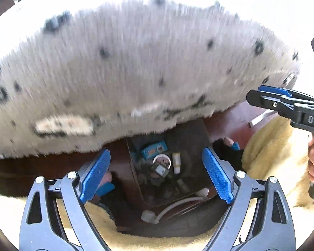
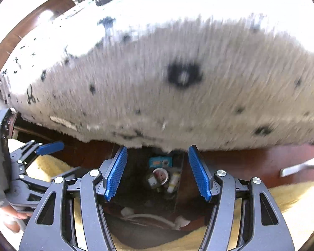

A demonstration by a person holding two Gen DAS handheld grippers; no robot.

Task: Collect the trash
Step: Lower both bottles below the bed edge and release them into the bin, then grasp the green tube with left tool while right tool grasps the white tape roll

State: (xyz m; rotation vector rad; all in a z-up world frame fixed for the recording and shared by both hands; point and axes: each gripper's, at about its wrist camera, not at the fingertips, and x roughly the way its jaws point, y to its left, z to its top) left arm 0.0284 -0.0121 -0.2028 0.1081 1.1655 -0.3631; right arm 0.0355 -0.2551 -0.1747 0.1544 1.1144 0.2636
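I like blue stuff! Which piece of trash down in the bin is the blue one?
The little blue box at the far end of the pile. The round lid and small bottle beside it are whitish.

A thick white blanket (image 1: 119,69) with scattered black marks hangs over the edge of a bed, blurred, filling the upper part of both views. Below it runs dark reddish-brown wood (image 2: 240,163) carrying a pale metal handle (image 2: 299,167). A fluffy cream-yellow rug (image 1: 270,146) lies on the floor, with a white cable (image 1: 178,205) beside it.
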